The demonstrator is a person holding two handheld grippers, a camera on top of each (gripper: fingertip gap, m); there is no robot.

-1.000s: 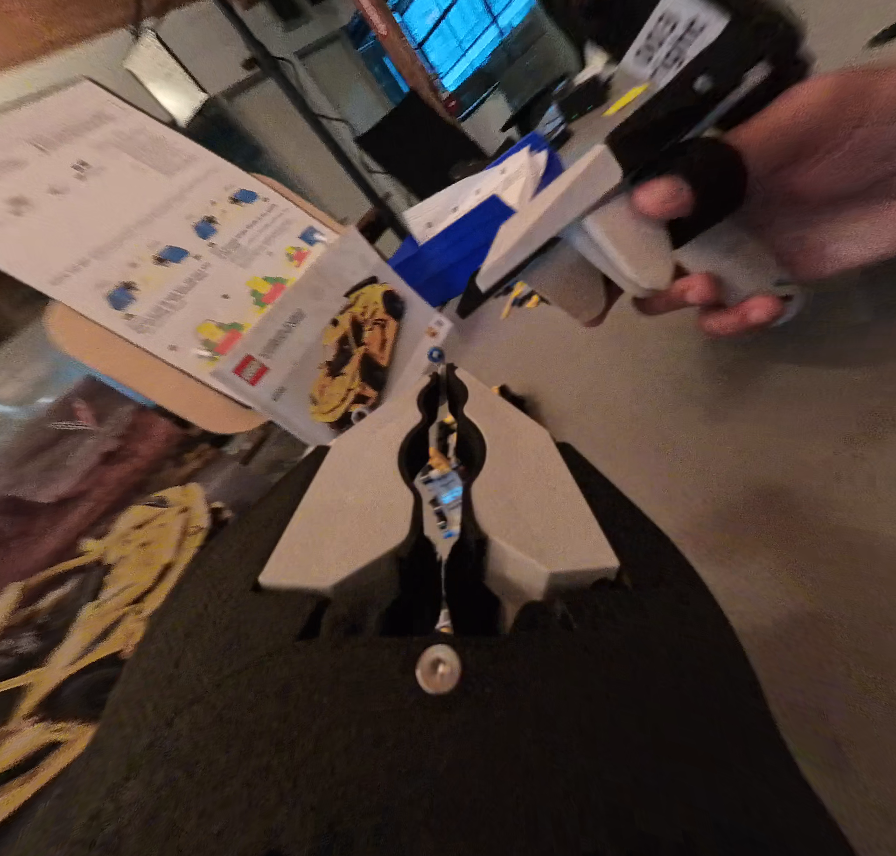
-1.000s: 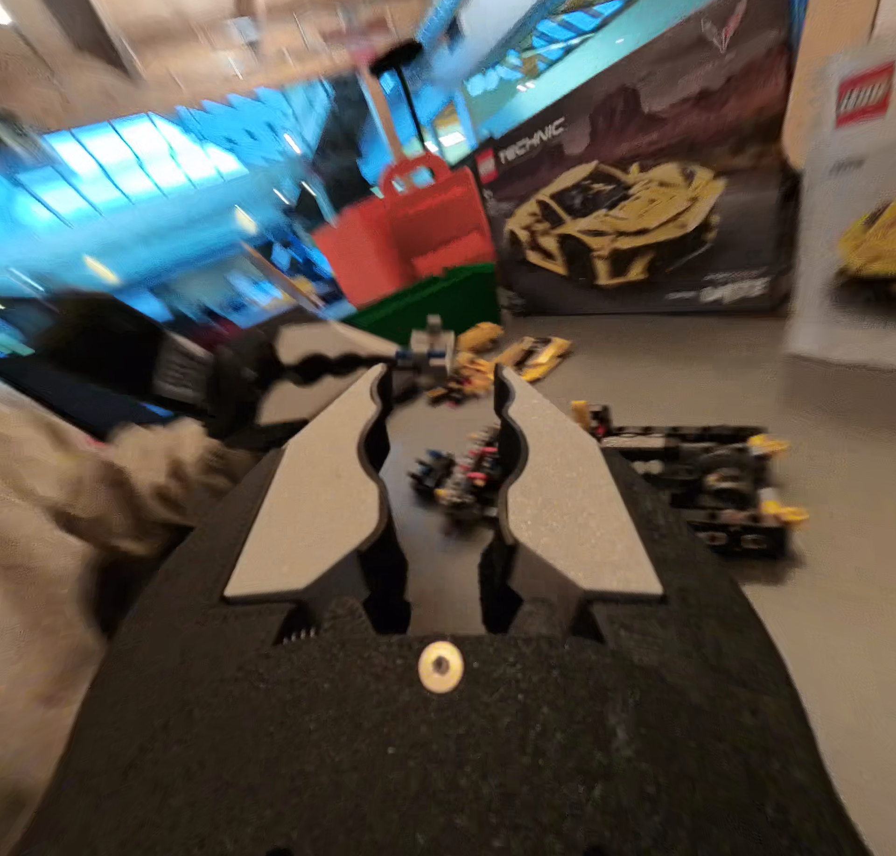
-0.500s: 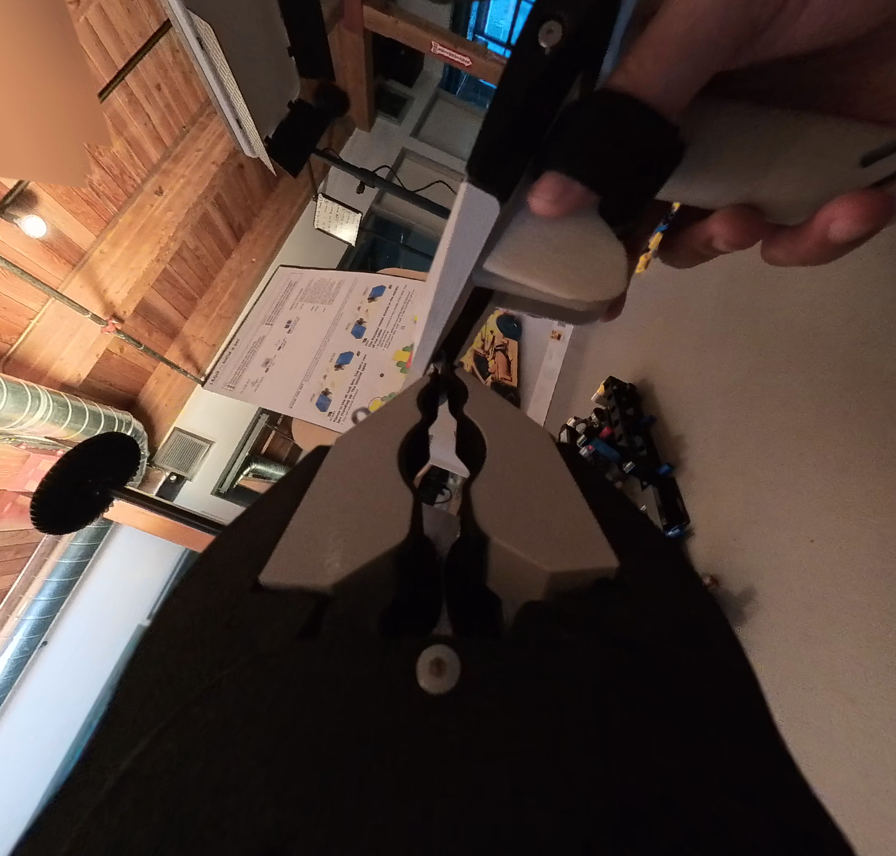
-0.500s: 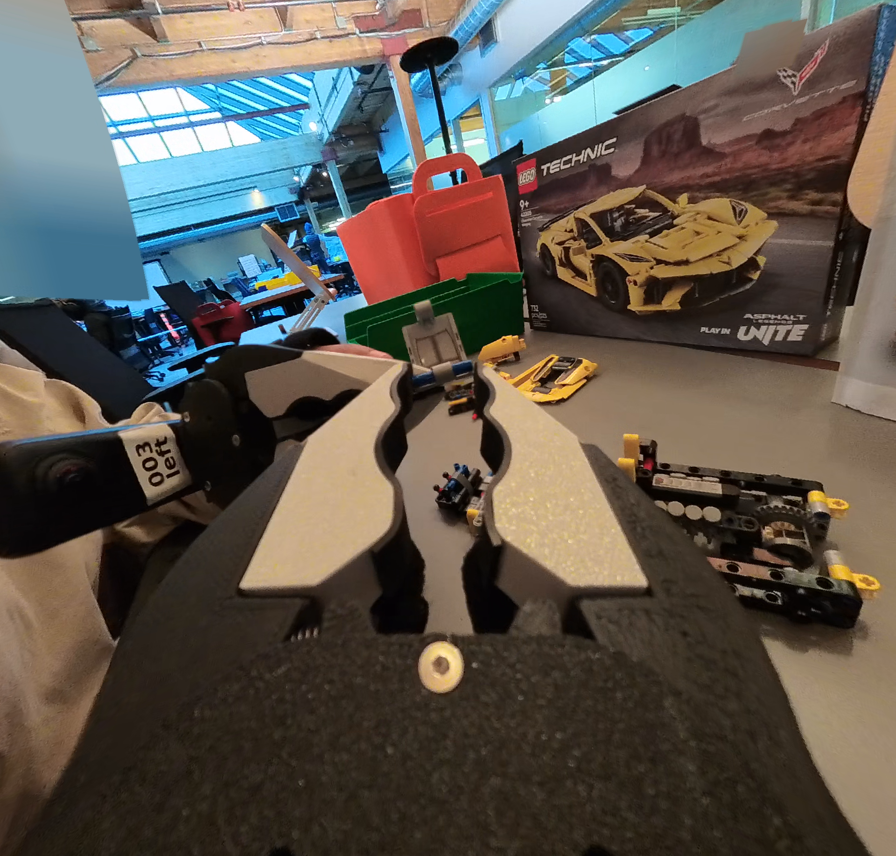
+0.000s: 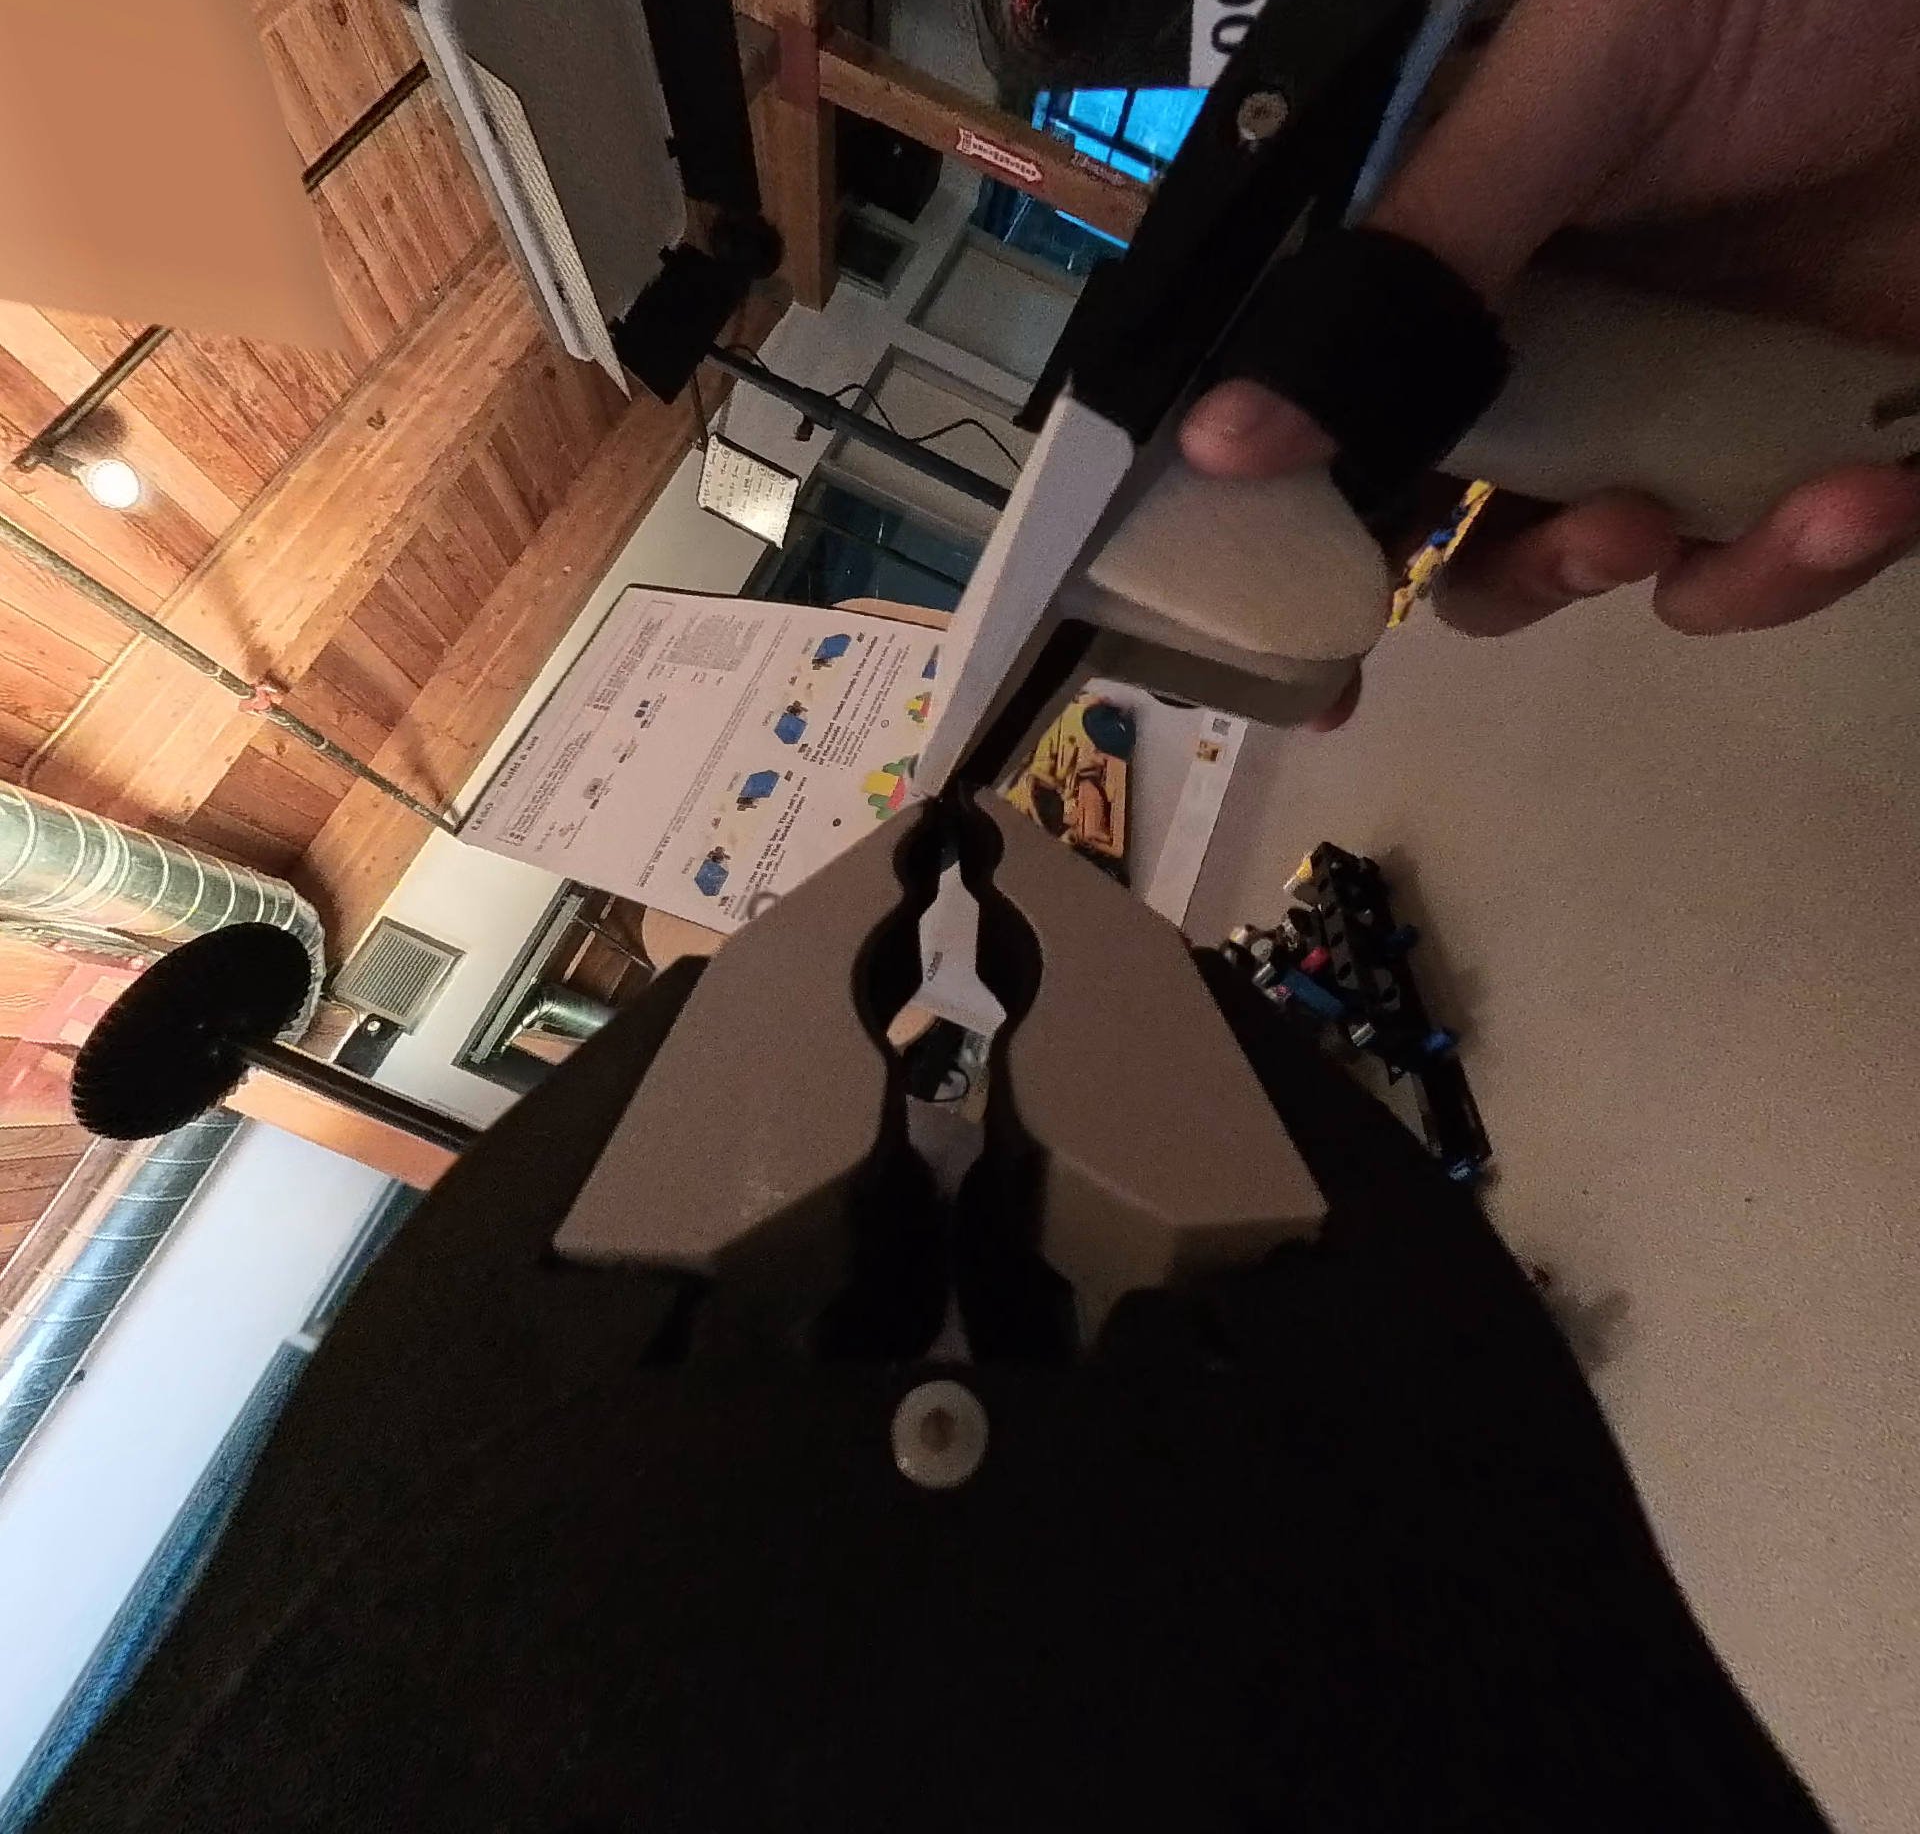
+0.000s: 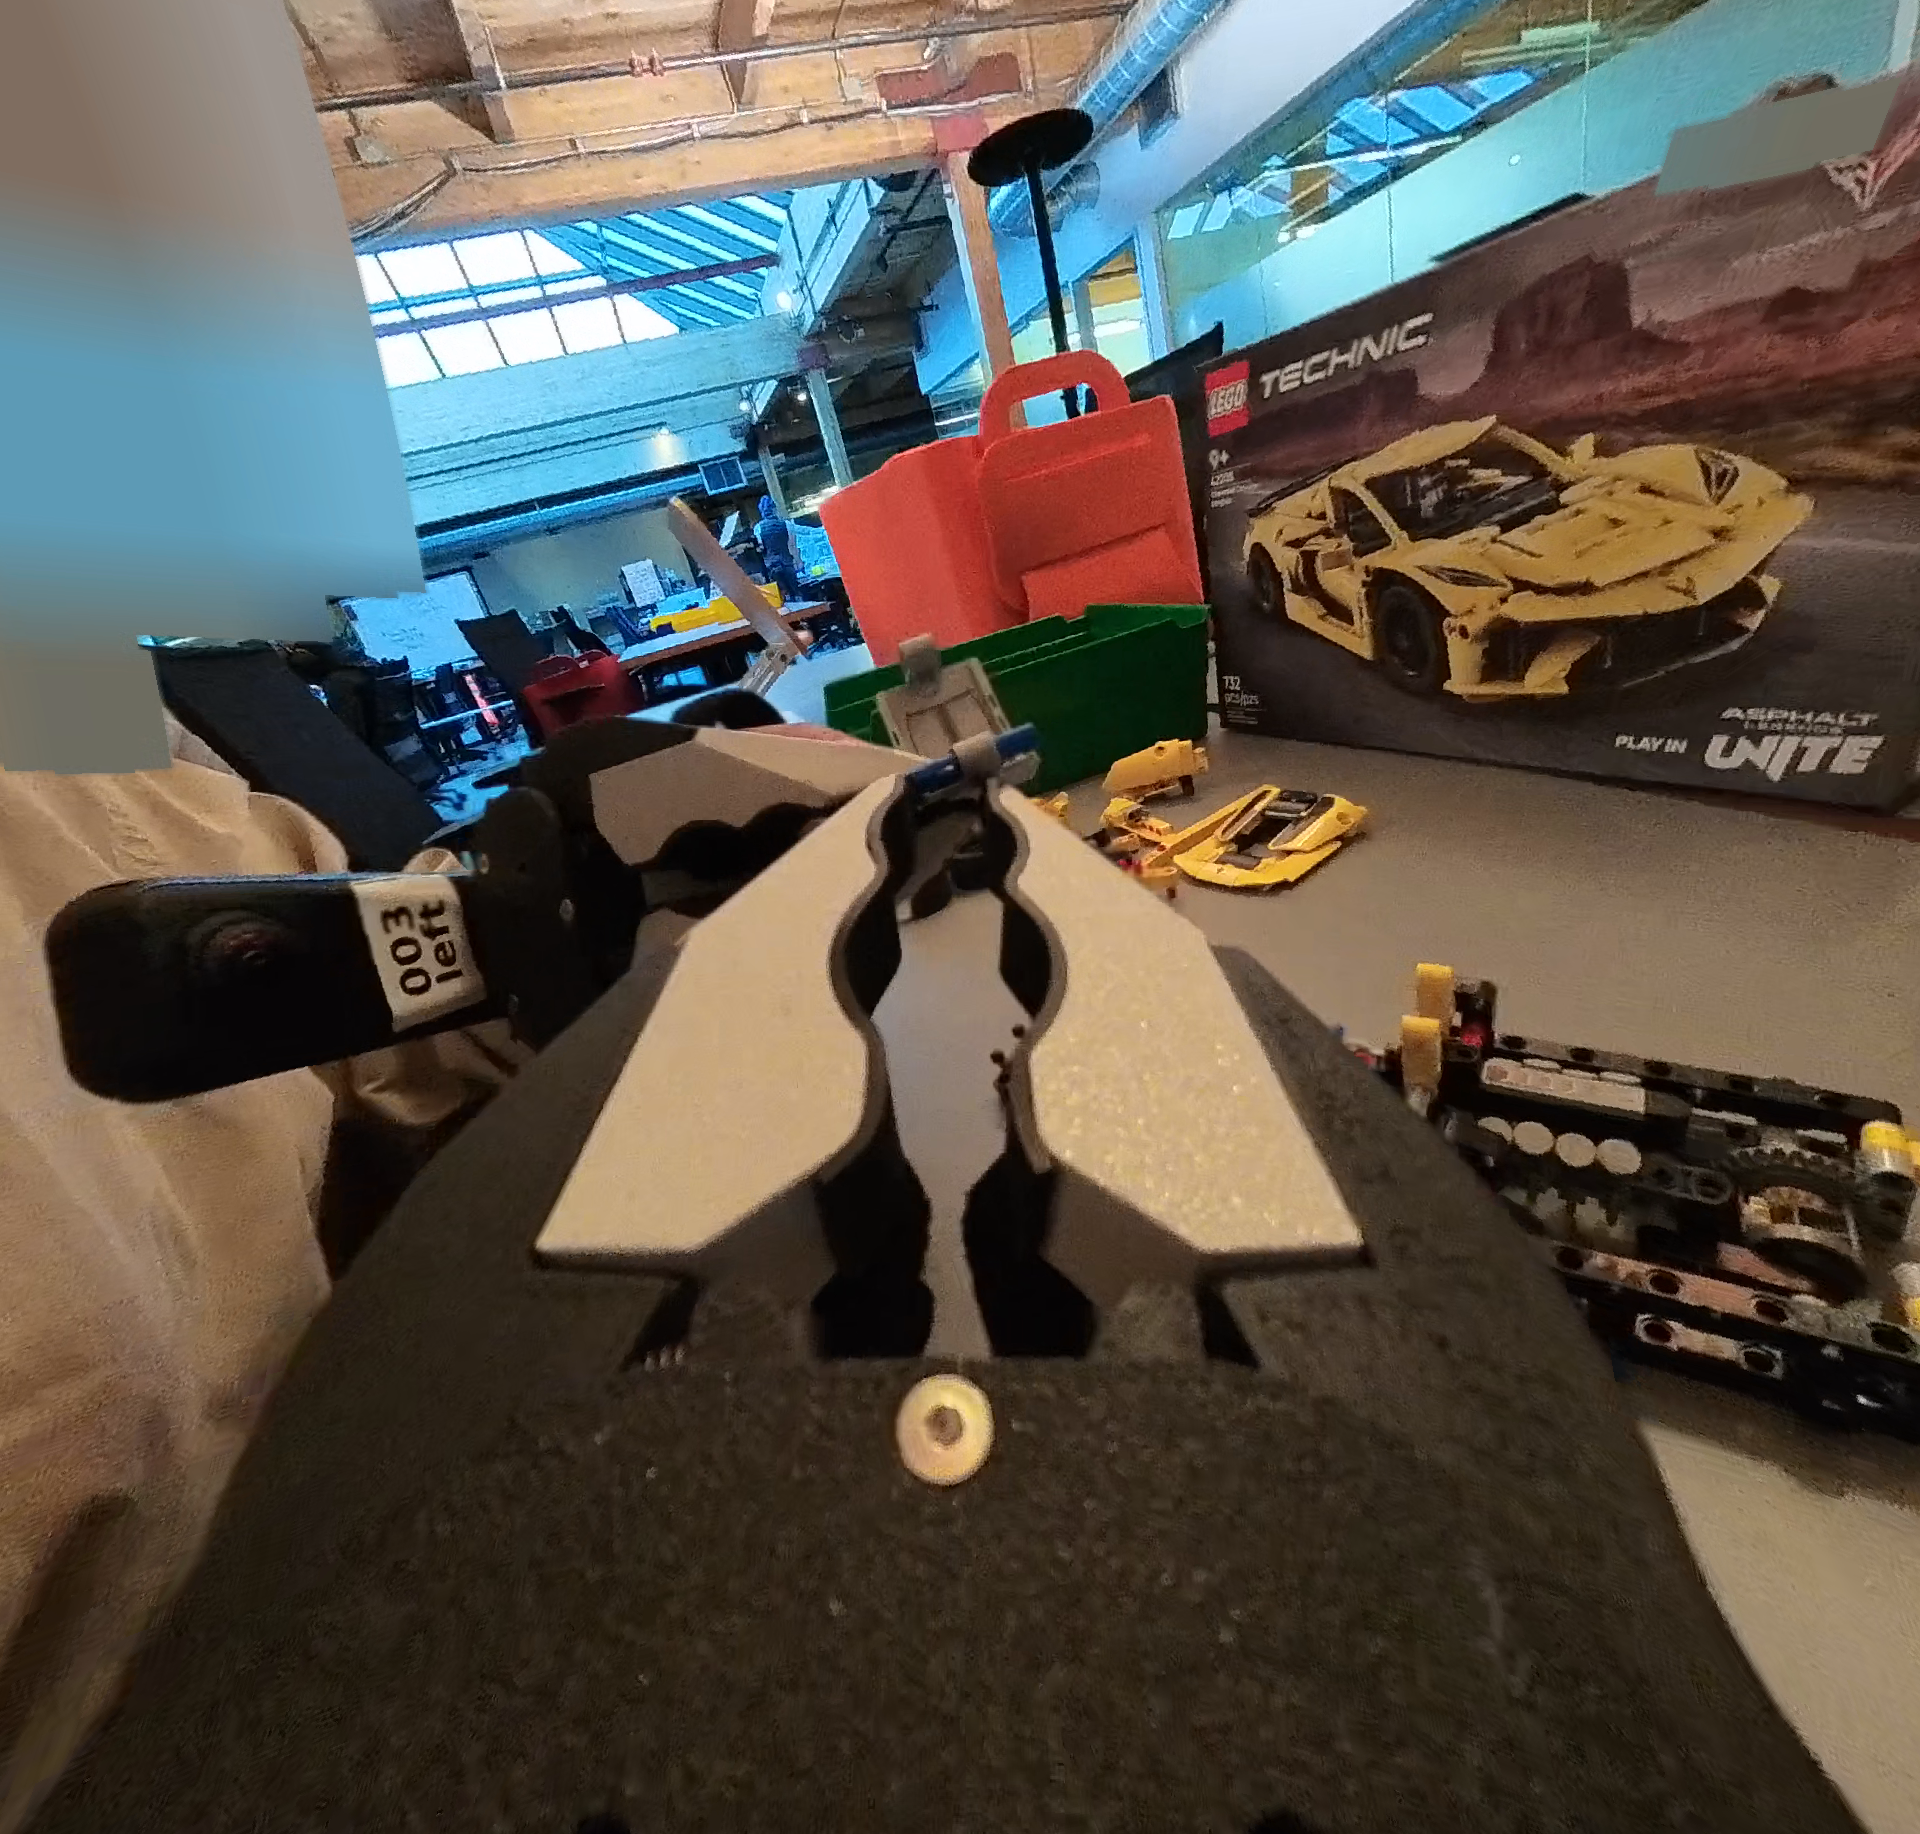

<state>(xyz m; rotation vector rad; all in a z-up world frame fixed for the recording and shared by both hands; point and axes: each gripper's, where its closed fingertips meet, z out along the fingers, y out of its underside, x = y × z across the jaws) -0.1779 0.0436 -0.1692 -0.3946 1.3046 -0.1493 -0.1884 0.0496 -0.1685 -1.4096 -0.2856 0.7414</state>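
Observation:
My left gripper is shut, and its tips pinch a small grey-and-blue brick piece, held up above the table. In the right wrist view the left gripper reaches in from the left. My right gripper has its jaws drawn close around the lower end of the same piece. Its blue pin and grey panel stick out past the tips. In the left wrist view the right gripper's finger comes down from the upper right to meet my left tips, with a hand on its handle.
A black brick chassis lies on the grey table to the right; it also shows in the left wrist view. Yellow body panels, a green bin, an orange container and the car set's box stand behind. An instruction sheet stands upright. The grippers are tip to tip, or close to it.
The right gripper's jaws have narrowed around the small piece held by the left gripper. The left gripper rolled and lifted a second ago and has held steady since.

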